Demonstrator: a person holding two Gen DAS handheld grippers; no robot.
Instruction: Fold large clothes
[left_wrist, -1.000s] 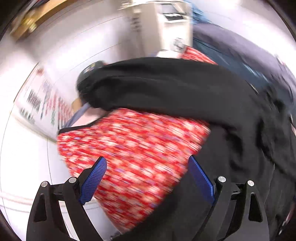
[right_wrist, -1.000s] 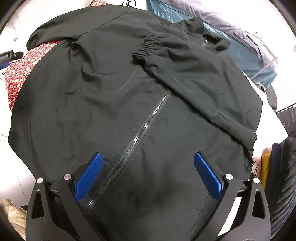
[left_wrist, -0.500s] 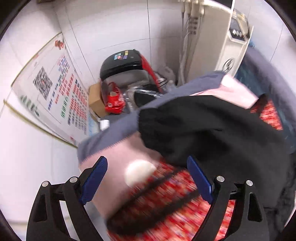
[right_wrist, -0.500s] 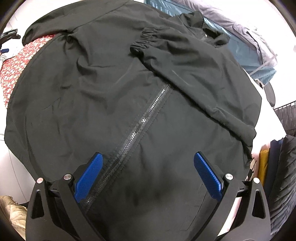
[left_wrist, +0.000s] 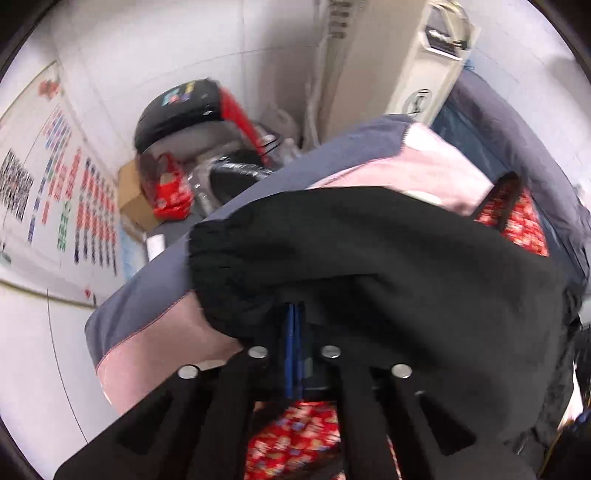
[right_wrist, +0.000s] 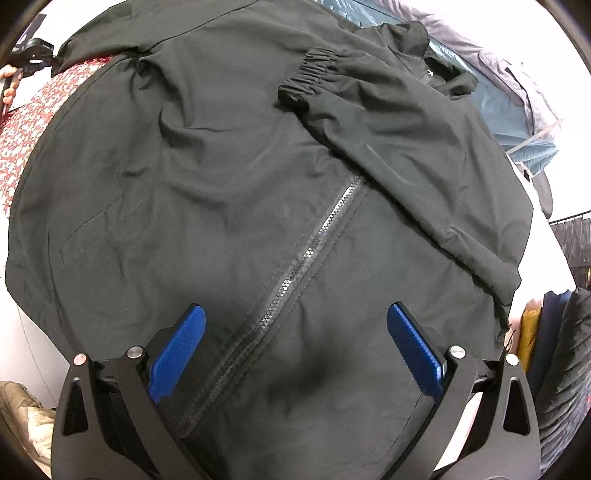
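A black zip-front jacket (right_wrist: 229, 192) lies spread front-up, its zipper (right_wrist: 314, 243) running diagonally. One sleeve (right_wrist: 399, 147) is folded across the chest, its elastic cuff near the top. My right gripper (right_wrist: 295, 343) is open and hovers just above the jacket's lower front, straddling the zipper. In the left wrist view my left gripper (left_wrist: 294, 321) is shut on the jacket's other sleeve (left_wrist: 369, 258) near its cuff, blue pads pressed together on the black fabric.
Under the jacket lie a red floral cloth (right_wrist: 26, 122) and a pink and grey garment (left_wrist: 155, 332). A white appliance (left_wrist: 388, 62), a cardboard box and red and black items (left_wrist: 177, 110) stand by the tiled wall. More clothes are piled at the right (right_wrist: 565, 350).
My left gripper has moved in on the sleeve end and shut on it; it was open before. The right gripper has stayed open, shifting only slightly over the jacket.
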